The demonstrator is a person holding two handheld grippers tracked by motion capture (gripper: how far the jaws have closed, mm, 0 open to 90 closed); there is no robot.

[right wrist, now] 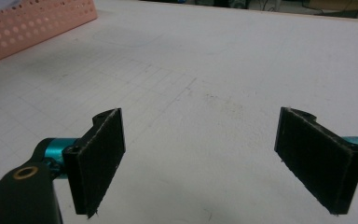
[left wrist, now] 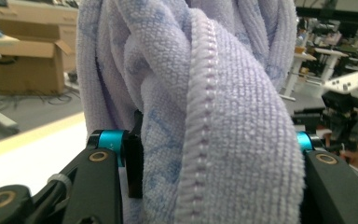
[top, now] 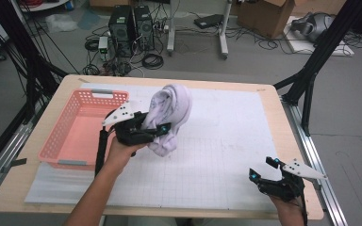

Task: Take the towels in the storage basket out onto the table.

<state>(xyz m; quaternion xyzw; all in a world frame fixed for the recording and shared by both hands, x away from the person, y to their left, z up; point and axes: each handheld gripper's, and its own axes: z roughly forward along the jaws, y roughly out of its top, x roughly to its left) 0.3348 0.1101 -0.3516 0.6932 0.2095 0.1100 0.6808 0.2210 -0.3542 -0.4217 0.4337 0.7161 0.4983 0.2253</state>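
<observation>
A pale lilac towel (top: 170,115) hangs bunched and lifted off the table, just right of the pink basket (top: 66,129). My left gripper (top: 154,128) is shut on the towel, whose terry folds (left wrist: 214,112) bulge between the jaws in the left gripper view. Near the table's front right corner my right gripper (top: 264,169) is held open with nothing between its fingers. In the right gripper view the two black pads (right wrist: 100,158) stand wide apart over the white gridded mat (right wrist: 205,93).
The pink perforated basket (right wrist: 32,21) stands at the left of the table on the white mat (top: 226,155). Black frame legs stand at both sides. Computers, cables and cardboard boxes lie on the floor beyond the far edge.
</observation>
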